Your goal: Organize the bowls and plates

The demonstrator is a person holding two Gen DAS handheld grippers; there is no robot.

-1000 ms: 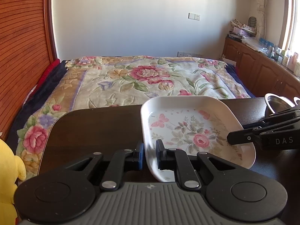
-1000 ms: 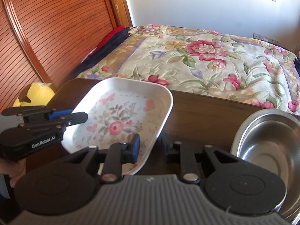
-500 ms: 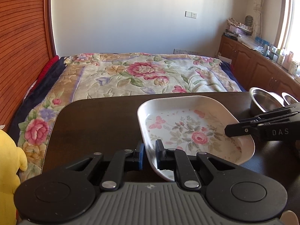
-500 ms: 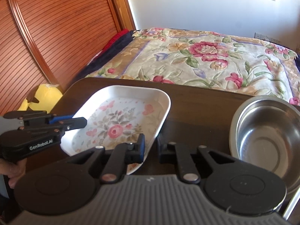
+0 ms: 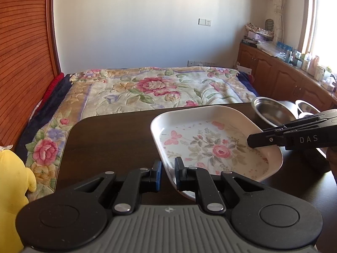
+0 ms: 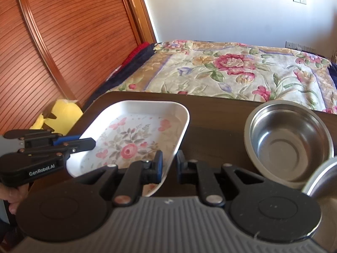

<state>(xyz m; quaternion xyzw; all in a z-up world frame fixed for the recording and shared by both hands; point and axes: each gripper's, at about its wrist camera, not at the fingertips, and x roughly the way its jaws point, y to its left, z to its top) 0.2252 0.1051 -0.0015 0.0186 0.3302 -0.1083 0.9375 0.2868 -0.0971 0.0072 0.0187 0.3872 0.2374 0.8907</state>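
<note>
The flowered plate, held just above the counter with each rim pinched by the left tool and right tool, is best kept level and lowered evenly, clear of the steel bowl at 2 o'clock.

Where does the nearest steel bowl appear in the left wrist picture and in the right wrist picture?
Left wrist: steel bowl at the right edge, beyond the floral tray.
Right wrist: steel bowl large at right, beside the floral tray.
Shared landmark: the floral bedspread.
</note>
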